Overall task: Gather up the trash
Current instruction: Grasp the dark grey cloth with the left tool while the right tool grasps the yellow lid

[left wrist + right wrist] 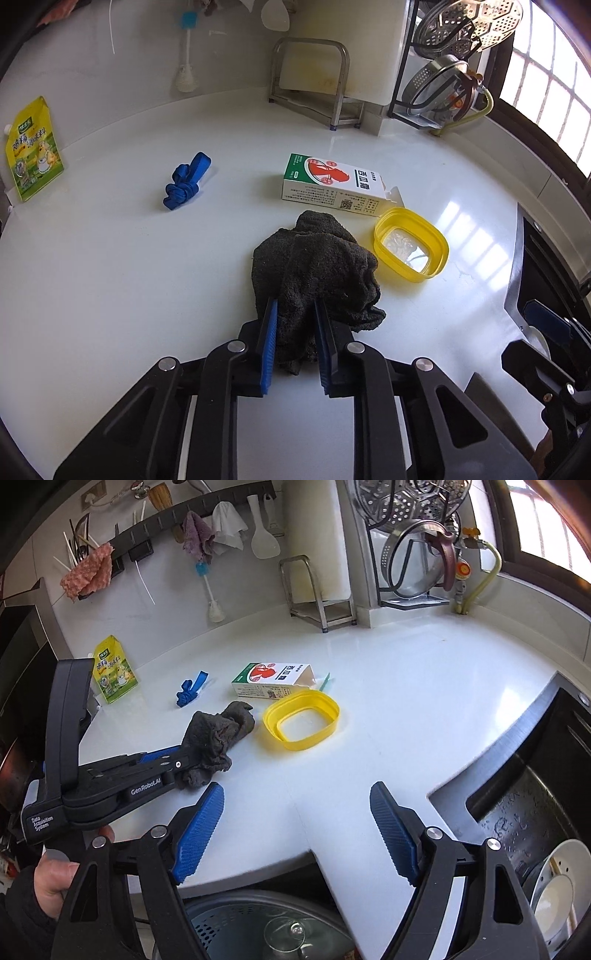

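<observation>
1. My left gripper [295,314] has its fingers clamped on the near edge of the dark rag [317,266], which lies crumpled at the centre of the left wrist frame on the white desk [110,277].
2. My right gripper [297,808] stands wide open with nothing between its fingers, low in the right wrist frame over the desk's front edge.
3. I judge the rag light, soft and floppy: it will sag and trail once lifted, so a bite on a thick fold holds better than on a thin hem.
4. Just right of the rag sits a yellow lid [412,245], light and stiff, best taken by its rim. Behind it lies an opened carton [338,184], easily crushed.
5. A knotted blue strap [186,182] lies centre left, well apart, and a yellow pouch [33,147] leans at the far left edge.
6. The trailing rag could drag the lid; the sink [517,794] opens at lower right.
</observation>
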Available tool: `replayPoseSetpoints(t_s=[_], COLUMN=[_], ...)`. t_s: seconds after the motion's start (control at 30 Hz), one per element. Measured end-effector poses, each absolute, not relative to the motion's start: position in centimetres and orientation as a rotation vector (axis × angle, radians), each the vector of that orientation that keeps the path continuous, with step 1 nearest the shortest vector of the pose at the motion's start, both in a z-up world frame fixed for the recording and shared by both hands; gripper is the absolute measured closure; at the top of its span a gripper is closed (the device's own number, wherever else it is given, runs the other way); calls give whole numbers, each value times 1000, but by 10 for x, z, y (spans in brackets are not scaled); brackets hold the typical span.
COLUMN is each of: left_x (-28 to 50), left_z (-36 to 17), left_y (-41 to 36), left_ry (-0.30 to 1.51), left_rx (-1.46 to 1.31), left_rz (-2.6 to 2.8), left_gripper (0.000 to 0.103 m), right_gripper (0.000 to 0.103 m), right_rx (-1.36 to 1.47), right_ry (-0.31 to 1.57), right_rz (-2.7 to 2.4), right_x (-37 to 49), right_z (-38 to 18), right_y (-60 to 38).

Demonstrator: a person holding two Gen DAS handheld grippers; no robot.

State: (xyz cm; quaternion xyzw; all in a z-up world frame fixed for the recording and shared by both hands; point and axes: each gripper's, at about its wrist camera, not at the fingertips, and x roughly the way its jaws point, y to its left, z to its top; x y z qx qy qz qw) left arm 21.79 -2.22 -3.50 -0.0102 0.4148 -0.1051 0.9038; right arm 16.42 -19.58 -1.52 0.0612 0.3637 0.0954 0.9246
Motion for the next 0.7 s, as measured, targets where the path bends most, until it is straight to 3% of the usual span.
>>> replayPoseSetpoints(t_s=[0.2,0.7], left_x=[213,217], left_z=[-21,-32], left_y=[-12,3], left_ry=[816,853], left_rx=[-17,-23], left_rz=[-234,-229], left_gripper=[94,94], right_gripper=[23,23], right_rx=[74,33], right_ry=[800,921], right_rz=[209,221], right_x=[206,269], right_z=[-23,-50], right_y=[-187,-174])
